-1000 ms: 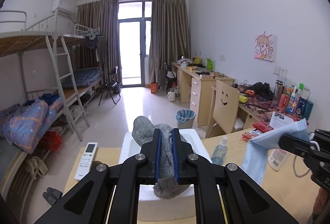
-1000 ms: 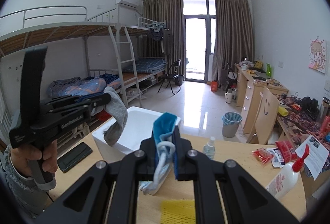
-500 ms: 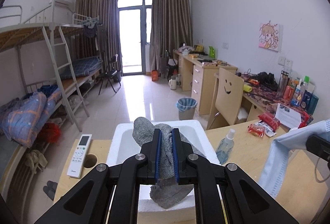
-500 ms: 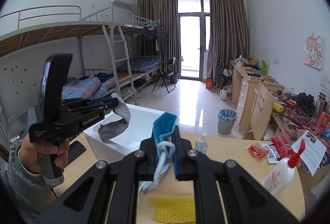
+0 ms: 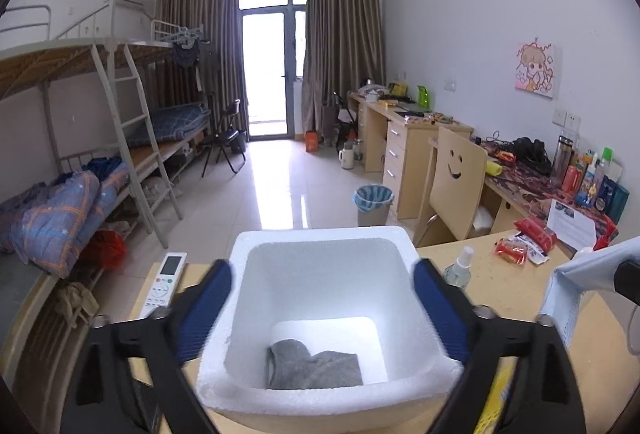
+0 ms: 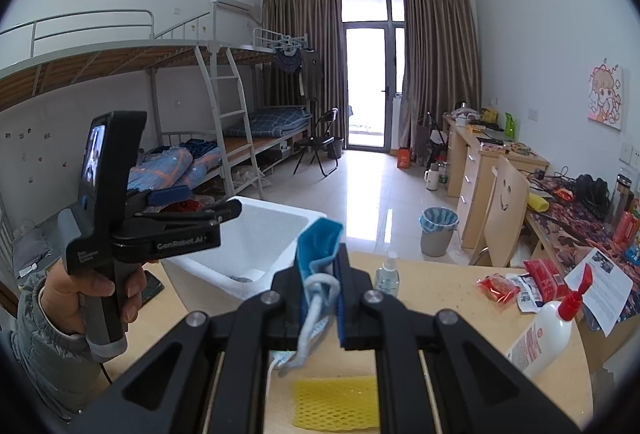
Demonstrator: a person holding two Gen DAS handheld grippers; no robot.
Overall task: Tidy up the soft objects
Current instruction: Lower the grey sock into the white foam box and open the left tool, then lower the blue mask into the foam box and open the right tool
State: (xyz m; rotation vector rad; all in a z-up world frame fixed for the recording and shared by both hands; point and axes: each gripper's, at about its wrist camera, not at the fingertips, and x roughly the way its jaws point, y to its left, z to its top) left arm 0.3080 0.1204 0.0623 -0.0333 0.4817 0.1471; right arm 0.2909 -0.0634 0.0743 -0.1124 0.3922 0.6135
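A grey sock (image 5: 314, 366) lies loose on the floor of the white foam box (image 5: 320, 234). My left gripper (image 5: 322, 274) hovers over the box, its jaws opening wide with nothing between them. In the right wrist view a hand holds the left gripper (image 6: 200, 202) above the box rim (image 6: 276, 210), and a bit of the sock (image 6: 240, 278) shows inside. My right gripper (image 6: 320, 266) is shut on a blue face mask (image 6: 318, 246) whose ear loop dangles below. That mask (image 5: 592, 270) hangs at the right edge of the left wrist view.
On the wooden table are a white remote (image 5: 164, 284), a clear spray bottle (image 5: 458, 268), red snack packets (image 6: 496, 286), a white lotion bottle with red pump (image 6: 548, 334), a yellow foam mesh (image 6: 334, 406) and a dark phone (image 6: 150, 284). A smiley-face chair (image 5: 456, 178) stands behind.
The left gripper's jaws have sprung apart and the grey sock has dropped from them into the foam box. The left gripper came closer over the box. The right gripper kept still with the mask.
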